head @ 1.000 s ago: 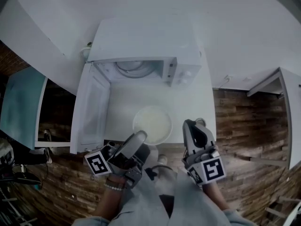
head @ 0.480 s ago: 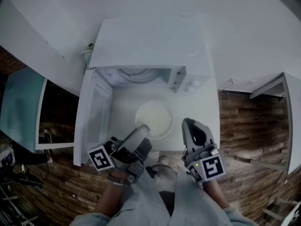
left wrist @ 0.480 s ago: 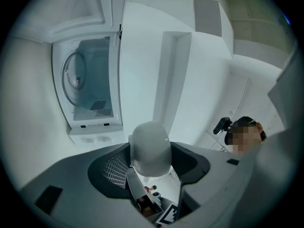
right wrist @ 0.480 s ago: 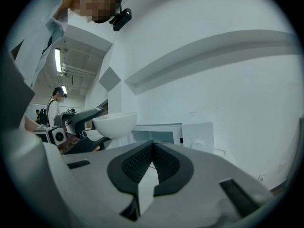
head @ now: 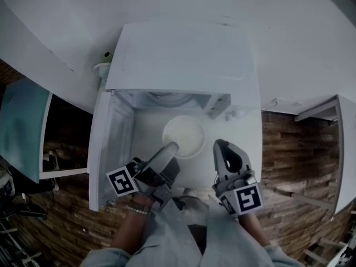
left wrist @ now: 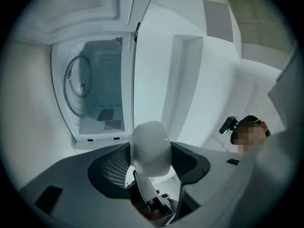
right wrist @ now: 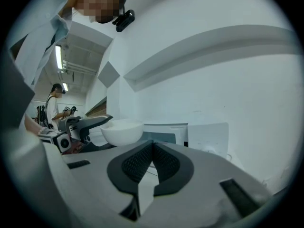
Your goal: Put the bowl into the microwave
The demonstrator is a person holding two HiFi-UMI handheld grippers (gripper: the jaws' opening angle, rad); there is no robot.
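Note:
A white bowl (head: 184, 136) hangs just in front of the microwave's open mouth (head: 167, 99). My left gripper (head: 170, 148) is shut on the bowl's near rim and holds it up. In the left gripper view the bowl (left wrist: 150, 146) stands edge-on between the jaws, with the lit cavity and its glass turntable (left wrist: 78, 82) ahead. My right gripper (head: 223, 147) is shut and empty, to the right of the bowl and apart from it. In the right gripper view the bowl (right wrist: 122, 129) and the left gripper (right wrist: 71, 126) show to the left of the closed jaws.
The white microwave (head: 181, 54) stands on a white counter (head: 247, 141) against a white wall. Its door (head: 110, 143) swings open to the left. A small green-topped thing (head: 106, 55) sits by the microwave's left rear corner. Wooden floor lies on both sides. A person (right wrist: 53, 103) stands far off.
The left gripper has carried the bowl forward, closer to the microwave's opening. The right gripper has moved forward a little alongside it, still shut.

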